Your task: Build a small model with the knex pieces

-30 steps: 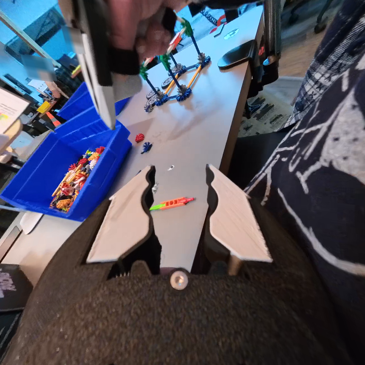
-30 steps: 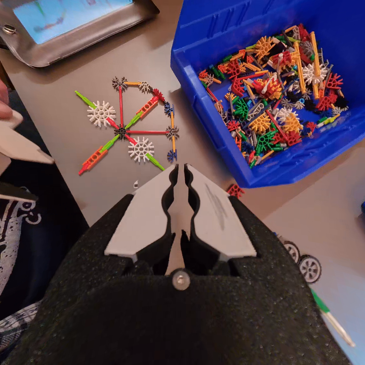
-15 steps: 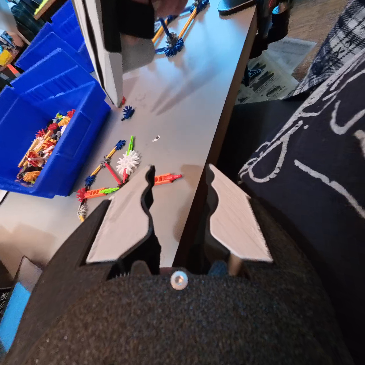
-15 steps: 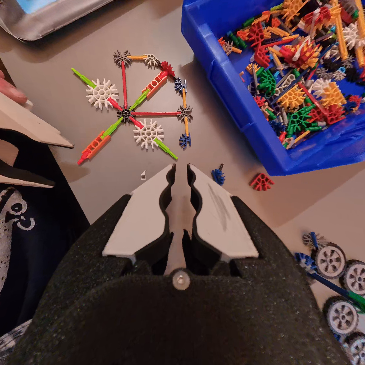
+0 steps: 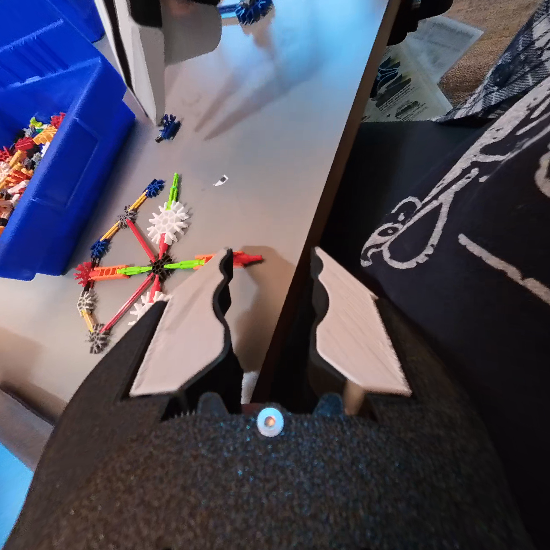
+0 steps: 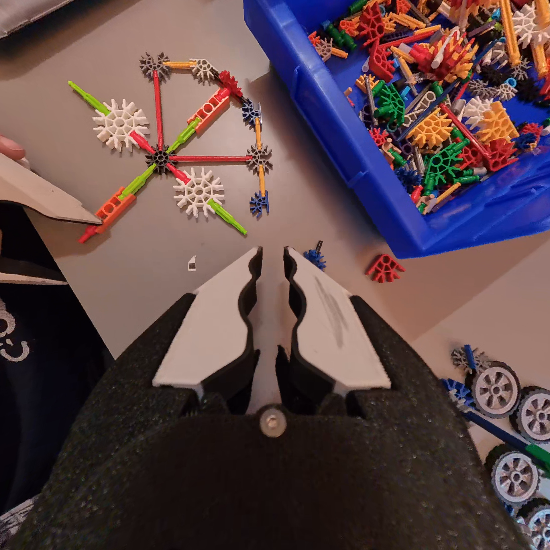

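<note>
Right wrist view: blue bin w/ mixed rods & connectors; both grippers' fingers apart, empty.

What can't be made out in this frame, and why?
Left wrist view: the left gripper covers the near side of the flat rod-and-connector piece, including most of one white connector.
Right wrist view: the wheeled model is cut off by the right edge, and the blue bin by the top and right edges.
Either view: it is unclear whether the left gripper's finger touches the orange rod.
</note>
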